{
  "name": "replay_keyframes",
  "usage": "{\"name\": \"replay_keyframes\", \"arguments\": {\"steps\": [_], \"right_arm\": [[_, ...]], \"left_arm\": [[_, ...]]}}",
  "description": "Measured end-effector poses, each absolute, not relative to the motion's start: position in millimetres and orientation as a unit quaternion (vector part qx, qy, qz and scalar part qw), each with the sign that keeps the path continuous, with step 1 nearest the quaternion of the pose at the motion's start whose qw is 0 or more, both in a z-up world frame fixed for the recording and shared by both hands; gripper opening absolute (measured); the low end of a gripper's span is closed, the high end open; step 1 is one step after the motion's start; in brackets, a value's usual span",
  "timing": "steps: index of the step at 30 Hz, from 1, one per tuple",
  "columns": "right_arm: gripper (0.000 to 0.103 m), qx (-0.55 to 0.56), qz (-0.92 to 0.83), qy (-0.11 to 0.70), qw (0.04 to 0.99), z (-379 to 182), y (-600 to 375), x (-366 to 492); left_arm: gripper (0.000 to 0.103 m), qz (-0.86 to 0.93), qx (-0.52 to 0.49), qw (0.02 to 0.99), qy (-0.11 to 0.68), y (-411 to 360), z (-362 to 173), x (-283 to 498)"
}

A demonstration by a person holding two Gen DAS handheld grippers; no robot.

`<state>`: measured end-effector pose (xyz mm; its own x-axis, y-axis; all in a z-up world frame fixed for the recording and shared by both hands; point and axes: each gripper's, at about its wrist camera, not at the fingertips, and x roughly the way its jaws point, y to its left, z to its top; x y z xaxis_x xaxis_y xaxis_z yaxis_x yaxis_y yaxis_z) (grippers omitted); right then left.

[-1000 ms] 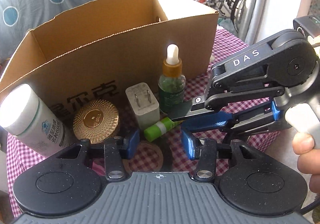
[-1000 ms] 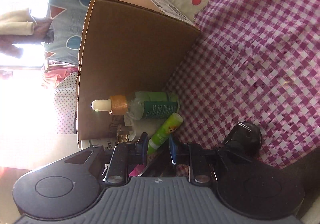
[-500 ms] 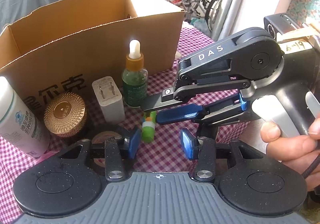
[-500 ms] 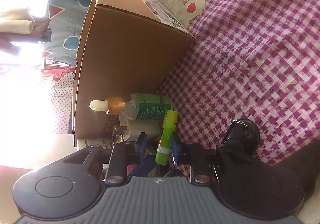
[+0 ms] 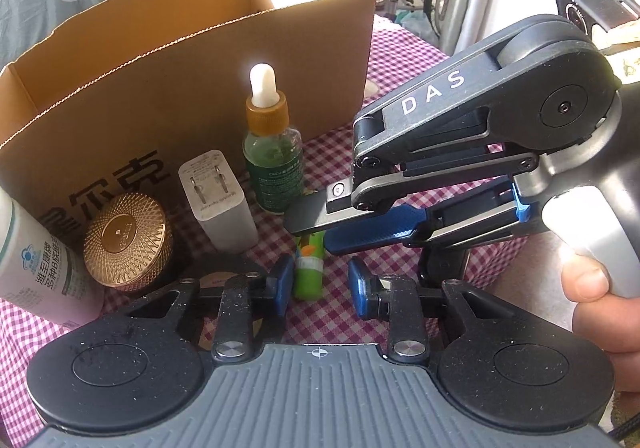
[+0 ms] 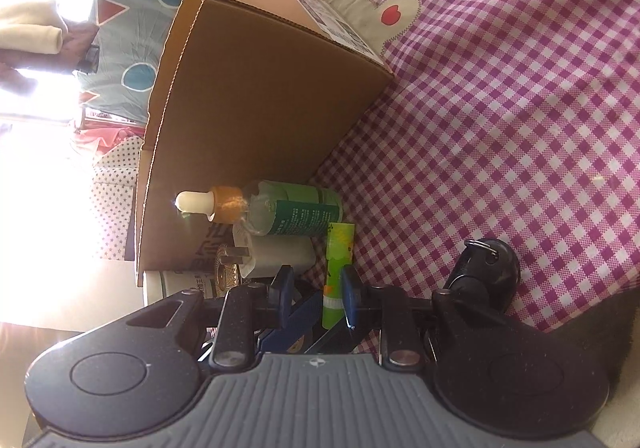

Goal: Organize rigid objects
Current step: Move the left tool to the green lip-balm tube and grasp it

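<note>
- We see a cardboard box (image 5: 192, 60) of brown paper board, matt, with a rough torn-looking top edge.
- The checked tablecloth (image 6: 520, 128) looks like soft cloth, pink and white.
- The dropper bottle (image 5: 274, 164) is clear shiny glass with a gold cap and a white rubbery tip.
- The gold jar lid (image 5: 124, 234) shines like metal and has a bumpy criss-cross pattern.
- The white charger plug (image 5: 218, 202) is smooth matt plastic with two metal prongs.
- The green glue stick (image 5: 309, 268) is smooth plastic.
- The left gripper (image 5: 318, 286) is black speckled plastic with blue rubbery pads.
- The right gripper (image 6: 314, 292) looks the same, with a ridged grey body.
</note>
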<state>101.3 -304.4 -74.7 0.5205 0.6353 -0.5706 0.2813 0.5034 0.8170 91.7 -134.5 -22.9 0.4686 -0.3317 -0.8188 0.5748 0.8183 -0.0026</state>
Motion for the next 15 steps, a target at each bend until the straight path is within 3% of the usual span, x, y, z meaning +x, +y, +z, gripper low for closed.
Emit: {"name": "replay_keyframes", "arguments": {"steps": [6,15], "right_arm": [[0.028,0.49,0.121,0.47,0.724,-77.1,-310.5,104.6],[0.028,0.507,0.124,0.466,0.714,-83.4,-318.0,103.3]], "left_arm": [[0.015,-0.251,0.139,0.849,0.443,-138.6,-23.3,94.0],[0.014,-0.254,0.111,0.859,0.431,-125.1,-8.7,84.5]]}}
